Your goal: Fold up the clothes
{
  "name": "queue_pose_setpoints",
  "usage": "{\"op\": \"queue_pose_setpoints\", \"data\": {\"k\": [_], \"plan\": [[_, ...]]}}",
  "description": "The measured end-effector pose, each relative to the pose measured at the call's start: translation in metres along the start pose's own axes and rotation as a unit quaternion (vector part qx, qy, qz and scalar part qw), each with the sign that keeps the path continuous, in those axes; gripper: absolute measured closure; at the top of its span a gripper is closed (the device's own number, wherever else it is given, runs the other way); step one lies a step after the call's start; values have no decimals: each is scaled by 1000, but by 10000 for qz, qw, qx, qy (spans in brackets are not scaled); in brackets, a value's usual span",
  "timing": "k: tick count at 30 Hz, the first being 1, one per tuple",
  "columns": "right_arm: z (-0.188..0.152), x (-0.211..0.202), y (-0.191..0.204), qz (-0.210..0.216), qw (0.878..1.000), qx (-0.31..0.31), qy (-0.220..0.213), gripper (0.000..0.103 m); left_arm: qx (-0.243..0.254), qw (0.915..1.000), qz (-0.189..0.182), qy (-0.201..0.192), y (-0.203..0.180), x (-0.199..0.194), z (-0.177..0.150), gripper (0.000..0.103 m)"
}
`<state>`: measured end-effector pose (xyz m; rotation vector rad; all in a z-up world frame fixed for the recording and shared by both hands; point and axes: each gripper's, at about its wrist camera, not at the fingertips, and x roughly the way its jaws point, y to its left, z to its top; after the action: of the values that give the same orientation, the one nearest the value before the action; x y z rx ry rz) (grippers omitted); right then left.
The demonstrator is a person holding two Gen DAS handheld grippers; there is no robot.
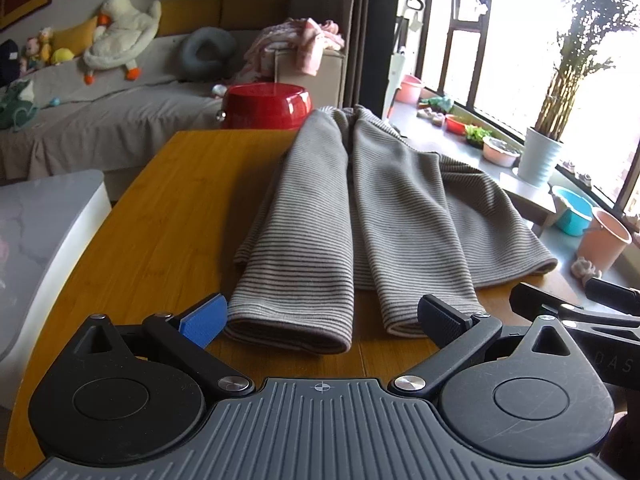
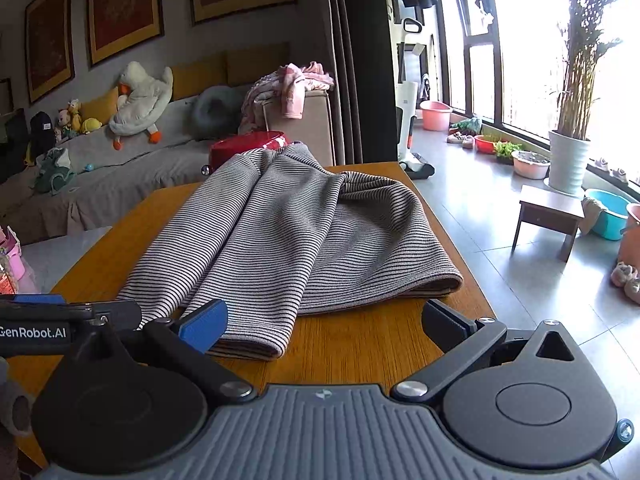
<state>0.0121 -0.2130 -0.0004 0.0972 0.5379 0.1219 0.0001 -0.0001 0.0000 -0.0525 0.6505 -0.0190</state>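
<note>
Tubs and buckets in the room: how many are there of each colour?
Pink tubs: 3
Red tubs: 2
Blue tubs: 1
Total: 6

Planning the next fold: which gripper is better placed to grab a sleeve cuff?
Probably left: the left gripper stands open with both cuffs of the striped top between its fingers; the right gripper frames one.
</note>
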Motion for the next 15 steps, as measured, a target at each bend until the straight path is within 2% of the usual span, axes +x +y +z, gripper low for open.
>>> {"op": "queue_pose_setpoints", "data": {"k": [4,6,10,15], "plan": [[0,-1,0,-13,10000,3,51,0,-99,9999,-79,30,-1,1,0,0],[0,-2,0,-19,10000,4,76,0,-297,9995,-117,-24,11,-3,-6,0],[0,-4,0,-32,9999,7,127,0,-213,9996,-3,210,8,-2,-6,0],[-1,-6,2,-14,9999,-28,154,0,-210,9994,9,263,11,-5,-7,0]]}}
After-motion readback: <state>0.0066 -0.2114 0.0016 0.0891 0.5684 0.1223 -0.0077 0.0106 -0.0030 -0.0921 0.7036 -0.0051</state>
